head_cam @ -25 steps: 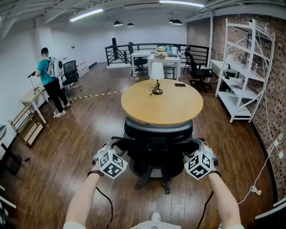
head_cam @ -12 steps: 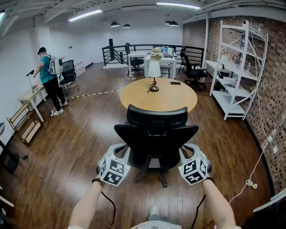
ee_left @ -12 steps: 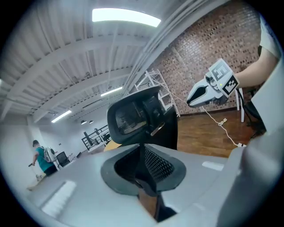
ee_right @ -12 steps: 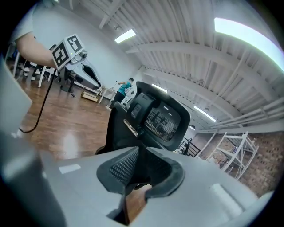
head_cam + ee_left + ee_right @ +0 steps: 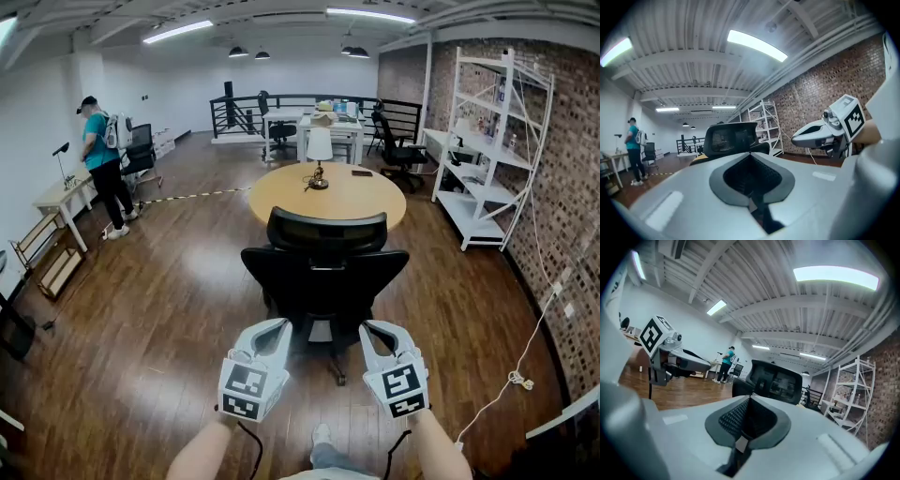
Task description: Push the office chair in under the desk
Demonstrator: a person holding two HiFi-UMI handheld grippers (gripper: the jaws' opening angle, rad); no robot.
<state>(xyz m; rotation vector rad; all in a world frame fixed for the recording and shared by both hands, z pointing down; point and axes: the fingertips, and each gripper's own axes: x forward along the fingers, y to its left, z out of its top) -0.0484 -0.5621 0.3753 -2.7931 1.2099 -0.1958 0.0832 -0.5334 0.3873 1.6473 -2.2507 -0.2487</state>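
The black office chair [image 5: 323, 277] stands with its back to me at the near edge of the round wooden desk [image 5: 352, 202]. My left gripper [image 5: 275, 328] and right gripper [image 5: 373, 330] hang side by side in the air, a short way behind the chair and not touching it. Both sets of jaws have just been closing and are now shut with nothing between them. In the left gripper view the shut left gripper [image 5: 750, 155] points at the chair's headrest [image 5: 731, 138]. The right gripper [image 5: 749, 400] points at the headrest [image 5: 776, 378] too.
A table lamp [image 5: 320, 150] and a small dark item stand on the desk. A white shelf unit [image 5: 478, 141] lines the brick wall at right, with a cable [image 5: 516, 380] on the floor nearby. A person [image 5: 101, 169] stands far left by a small table [image 5: 56, 197].
Both grippers have left the chair's armrests, drawn back toward me and closed. The view has backed away, so the chair and desk look farther off.
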